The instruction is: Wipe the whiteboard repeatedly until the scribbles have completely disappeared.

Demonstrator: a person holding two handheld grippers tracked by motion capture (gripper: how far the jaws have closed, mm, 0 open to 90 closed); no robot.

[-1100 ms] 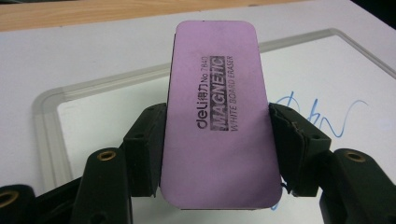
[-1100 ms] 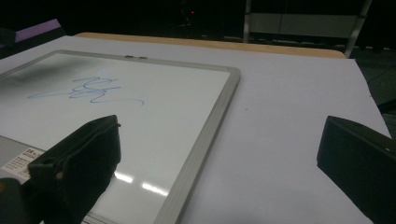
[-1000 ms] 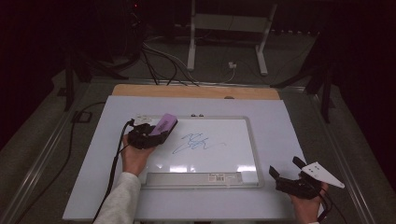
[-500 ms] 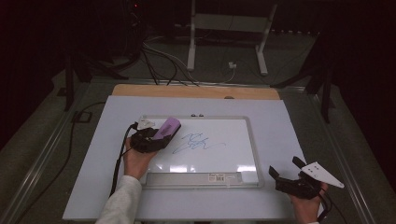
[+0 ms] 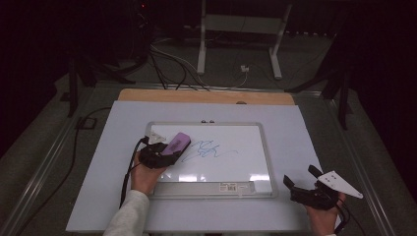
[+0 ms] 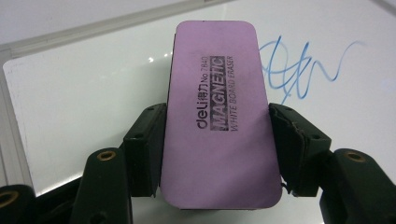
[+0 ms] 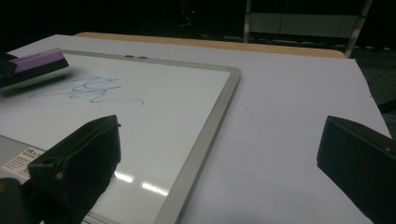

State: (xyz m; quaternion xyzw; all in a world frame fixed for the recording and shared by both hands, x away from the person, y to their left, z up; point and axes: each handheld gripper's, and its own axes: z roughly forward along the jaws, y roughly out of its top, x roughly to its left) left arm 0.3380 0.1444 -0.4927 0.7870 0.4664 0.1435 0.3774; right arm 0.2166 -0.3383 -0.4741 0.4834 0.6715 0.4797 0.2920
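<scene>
Purple eraser (image 6: 217, 116), label up, over the whiteboard's (image 5: 265, 162) left part.

A pale lavender-white counter (image 5: 305, 147) with a light wooden strip (image 5: 206, 96) along its far edge carries one thing: a rectangular whiteboard with a grey metal frame (image 5: 265, 152), lying flat. The board sits just ahead and to the left of the right gripper (image 5: 301, 183), which rests on bare counter, and directly under the left gripper (image 5: 164, 147). A blue marker scribble (image 5: 209, 150) lies just right of that gripper.
</scene>
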